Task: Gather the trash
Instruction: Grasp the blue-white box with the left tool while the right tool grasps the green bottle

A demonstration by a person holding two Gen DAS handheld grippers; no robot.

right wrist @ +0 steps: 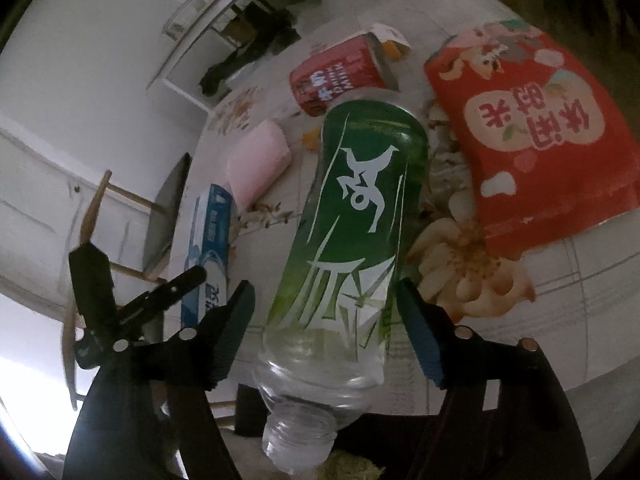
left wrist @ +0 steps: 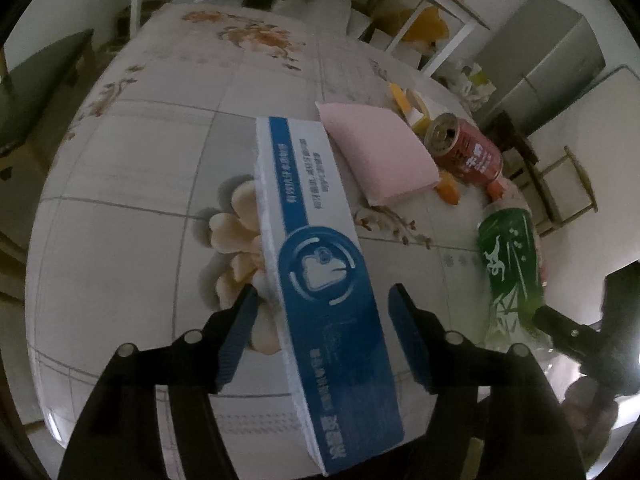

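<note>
box (left wrist: 320,264) between left claw (left wrist: 324,304) fingers

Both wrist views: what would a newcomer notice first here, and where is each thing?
In the left wrist view, a long blue and white box lies on the flowered table between the open fingers of the left gripper. In the right wrist view, a clear bottle with a green label fills the middle, between the open right gripper fingers; a big red snack bag lies beyond, at the right.

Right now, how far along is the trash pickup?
Nothing looks collected. The left gripper straddles the blue box, the right gripper straddles the green bottle, both with gaps. Red can, pink pack and red bag remain on the table.
</note>
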